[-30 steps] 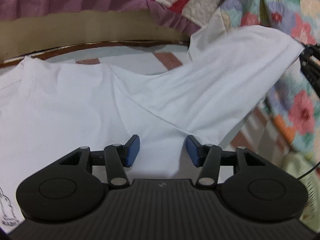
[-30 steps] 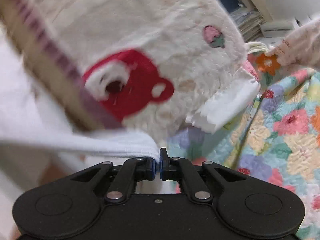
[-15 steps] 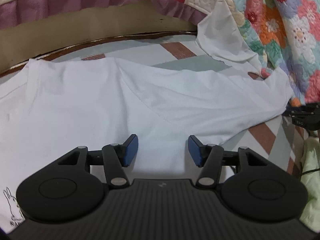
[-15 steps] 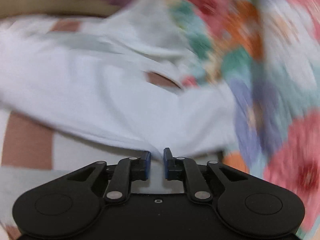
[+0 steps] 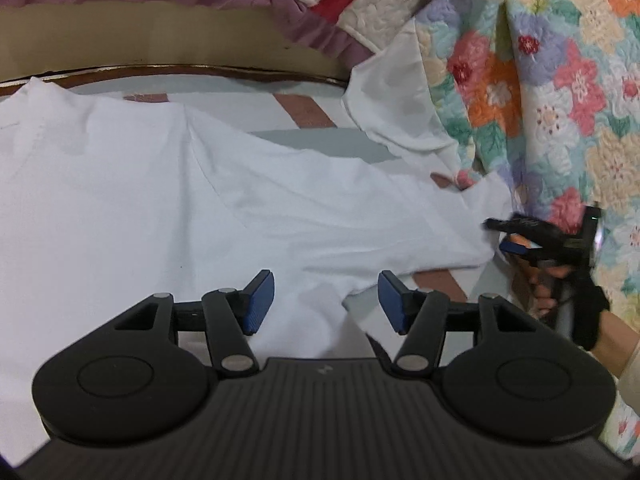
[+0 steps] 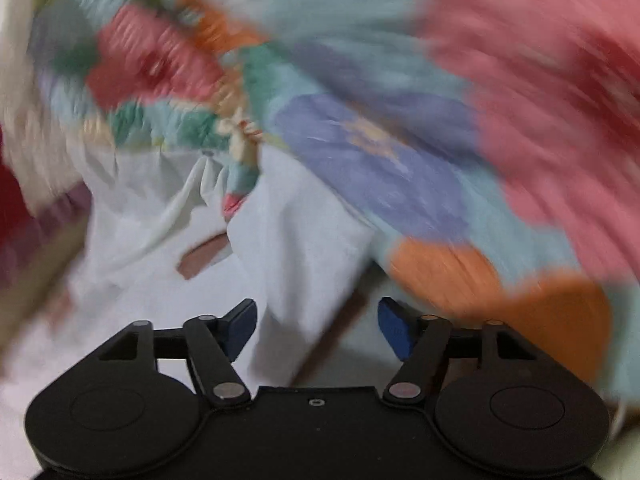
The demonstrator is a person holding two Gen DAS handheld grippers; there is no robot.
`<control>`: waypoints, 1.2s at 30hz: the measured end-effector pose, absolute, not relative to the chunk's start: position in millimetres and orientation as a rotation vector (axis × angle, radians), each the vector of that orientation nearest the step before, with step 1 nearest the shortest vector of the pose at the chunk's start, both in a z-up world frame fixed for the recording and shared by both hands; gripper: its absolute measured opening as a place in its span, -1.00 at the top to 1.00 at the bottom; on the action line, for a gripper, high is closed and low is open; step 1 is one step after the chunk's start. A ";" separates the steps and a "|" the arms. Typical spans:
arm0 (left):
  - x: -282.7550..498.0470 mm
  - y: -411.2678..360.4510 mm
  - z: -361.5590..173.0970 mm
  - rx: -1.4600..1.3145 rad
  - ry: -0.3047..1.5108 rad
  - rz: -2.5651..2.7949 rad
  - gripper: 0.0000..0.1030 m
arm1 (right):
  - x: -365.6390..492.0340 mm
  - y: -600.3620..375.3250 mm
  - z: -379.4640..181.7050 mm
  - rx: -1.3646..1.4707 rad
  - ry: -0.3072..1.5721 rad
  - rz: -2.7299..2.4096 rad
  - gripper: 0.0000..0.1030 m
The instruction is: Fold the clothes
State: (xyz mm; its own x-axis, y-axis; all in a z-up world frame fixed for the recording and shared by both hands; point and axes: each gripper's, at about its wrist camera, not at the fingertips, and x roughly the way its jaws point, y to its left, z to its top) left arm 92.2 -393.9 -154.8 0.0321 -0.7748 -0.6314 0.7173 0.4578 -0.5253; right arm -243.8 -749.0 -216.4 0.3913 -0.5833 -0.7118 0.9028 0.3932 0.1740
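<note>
A white T-shirt (image 5: pixel 168 200) lies spread on the striped sheet (image 5: pixel 304 108), its sleeve (image 5: pixel 448 232) stretched out to the right. My left gripper (image 5: pixel 326 304) hovers open over the shirt's near edge by the armpit, blue pads apart and not pressing. In the left wrist view my right gripper (image 5: pixel 505 237), held by a gloved hand (image 5: pixel 584 300), sits at the sleeve's tip. The right wrist view is blurred. There the right gripper (image 6: pixel 318 328) is opening its jaws, and the sleeve (image 6: pixel 288 280) lies loose between the pads.
A floral quilt (image 5: pixel 560 100) is piled along the right, close against the sleeve's end. A cream quilt with red shapes and a purple frill (image 5: pixel 312 28) hangs over the bed's far board (image 5: pixel 160 44). Another white cloth (image 5: pixel 396 112) lies at the quilt's foot.
My right gripper carried the lifted sleeve down and rightward onto the sheet, rolled over, and went from shut on the sleeve to wide apart. The left gripper has barely moved.
</note>
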 end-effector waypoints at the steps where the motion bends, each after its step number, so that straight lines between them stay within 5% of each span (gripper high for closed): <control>1: 92.8 -393.4 -155.8 -0.084 1.025 -1.138 -0.10 | -228.0 -749.5 -216.5 0.517 0.663 -1.022 -0.42; 3: 93.8 -391.7 -156.4 -0.097 1.029 -1.123 -0.09 | -200.8 -745.4 -210.9 0.346 0.733 -0.962 0.82; 4: 93.6 -390.4 -155.7 -0.093 1.028 -1.123 -0.10 | -184.3 -738.3 -202.5 0.219 0.765 -0.925 0.87; 8: 86.0 -383.2 -146.3 -0.010 0.982 -1.169 -0.10 | -156.3 -718.6 -137.4 -0.204 0.643 -0.887 0.88; 12: 73.8 -379.4 -147.9 0.020 0.989 -1.243 -0.12 | -155.8 -733.0 -91.1 -0.326 0.544 -0.899 0.87; 17: 59.1 -393.1 -164.6 0.017 1.055 -1.248 -0.21 | -140.1 -760.4 -121.3 -0.237 0.693 -0.918 0.84; 23: 50.3 -385.1 -166.3 -0.004 1.101 -1.254 -0.22 | -145.3 -770.3 -163.9 -0.018 0.835 -1.009 0.13; 30: 55.7 -312.2 -140.3 -0.092 1.037 -1.168 -0.25 | -178.7 -751.7 -126.0 0.293 0.521 -1.046 -0.11; 36: 70.2 -213.0 -112.5 0.044 0.918 -0.816 -0.35 | -143.5 -688.5 -108.0 0.267 0.518 -0.831 -0.12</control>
